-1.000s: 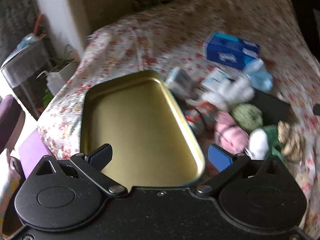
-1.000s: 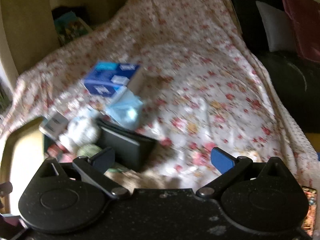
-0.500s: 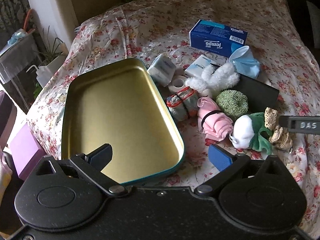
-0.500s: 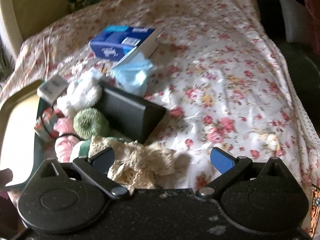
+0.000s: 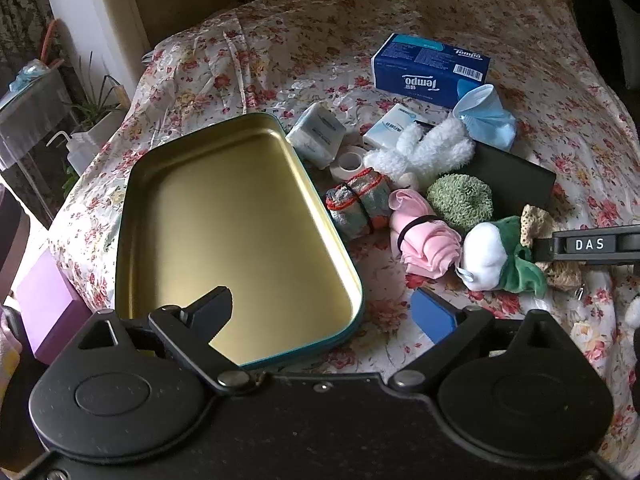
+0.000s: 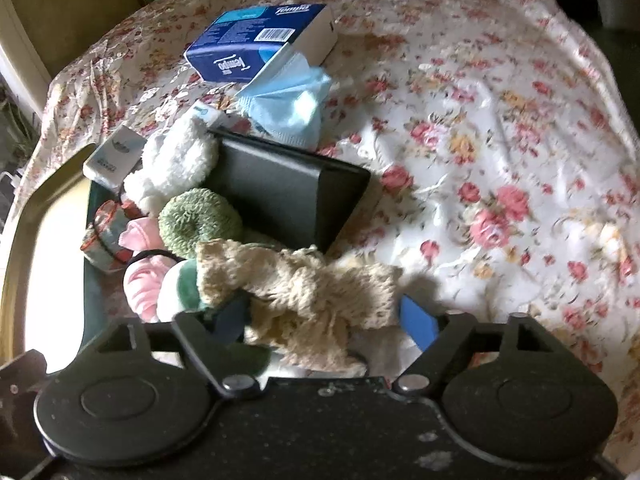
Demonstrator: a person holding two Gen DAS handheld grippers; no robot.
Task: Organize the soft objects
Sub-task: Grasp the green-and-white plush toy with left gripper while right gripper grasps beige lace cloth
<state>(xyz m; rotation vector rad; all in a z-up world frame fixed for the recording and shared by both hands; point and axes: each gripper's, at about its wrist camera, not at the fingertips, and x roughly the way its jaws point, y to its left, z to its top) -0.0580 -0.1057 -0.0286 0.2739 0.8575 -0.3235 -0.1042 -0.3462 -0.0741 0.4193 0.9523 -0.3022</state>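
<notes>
Soft objects lie heaped on the floral cloth (image 6: pixel 500 128), and the beige crocheted piece (image 6: pixel 304 296) sits right between the fingers of the right tongs (image 6: pixel 326 318), whose jaws stand apart around it without pinching. Just beyond it, toward the left finger, are the white-and-green plush (image 6: pixel 178 284) and the pink rolled cloth (image 6: pixel 142 280), then the green knitted ring (image 6: pixel 200 222) against the black wallet (image 6: pixel 288 196). Farther out come the white fluffy toy (image 6: pixel 176 164), the blue face mask (image 6: pixel 288 108) and the Tempo tissue box (image 6: pixel 256 40).

The left tongs (image 5: pixel 324 314) hover with jaws wide apart, nothing between them, over the near corner of the gold tin tray (image 5: pixel 224 184). Ahead of its right finger lies the pink rolled cloth (image 5: pixel 424 240), with the grey-and-red bundle (image 5: pixel 356 204) beside the tray's rim. The right tongs' arm, marked DAS, enters at the right edge by the crocheted piece (image 5: pixel 540 220).
</notes>
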